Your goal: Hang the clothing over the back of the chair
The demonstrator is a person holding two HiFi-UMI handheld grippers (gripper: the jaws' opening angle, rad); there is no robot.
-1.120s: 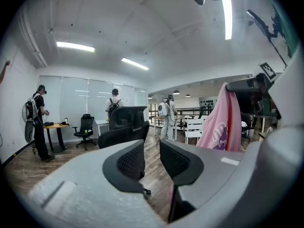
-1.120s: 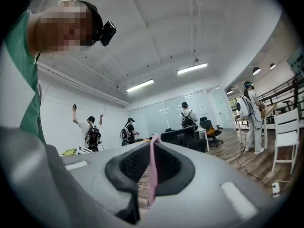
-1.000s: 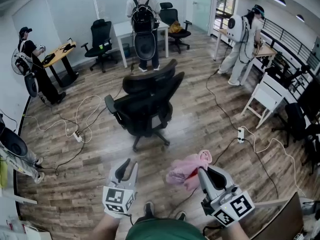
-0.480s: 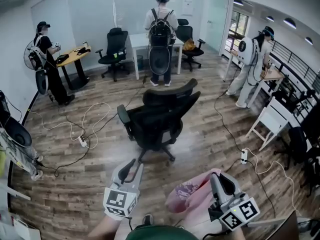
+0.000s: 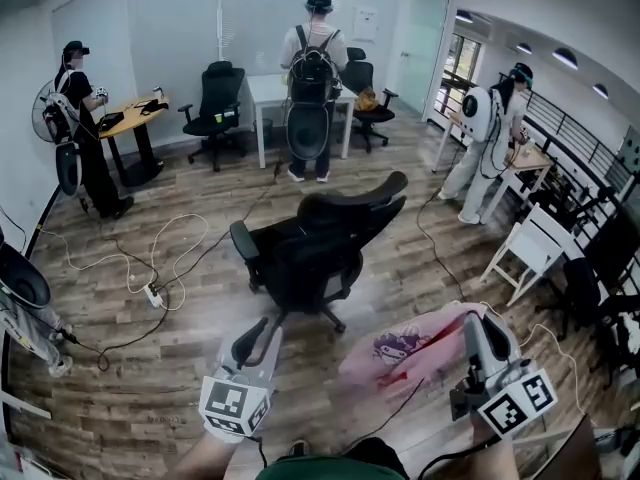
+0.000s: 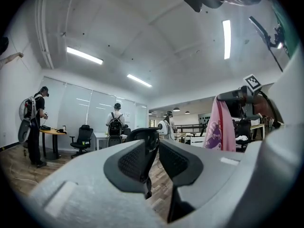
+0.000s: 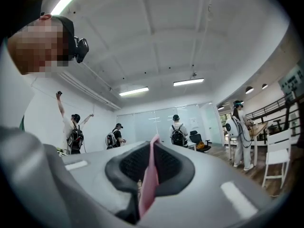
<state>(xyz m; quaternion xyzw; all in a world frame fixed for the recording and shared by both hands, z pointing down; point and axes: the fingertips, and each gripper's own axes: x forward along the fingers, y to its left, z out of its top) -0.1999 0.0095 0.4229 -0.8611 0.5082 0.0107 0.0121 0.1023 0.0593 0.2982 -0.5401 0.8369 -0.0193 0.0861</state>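
Head view: black mesh office chair w/ headrest (image 5: 320,243) stands mid-room on the wood-plank floor (image 5: 180,368). Left gripper (image 5: 262,330) is near, left of centre, pointing at the chair. Right gripper (image 5: 480,330) is near right. A pink garment w/ purple cartoon print (image 5: 405,353) drapes left from it, apart from the chair.

Left gripper view: jaws released, only the far chair showing thru the gap. Pink garment hangs at right.

Right gripper view: jaws clenched on a fold of the pink fabric.

Head down, gripper views level — chair (image 5: 320,243) shared
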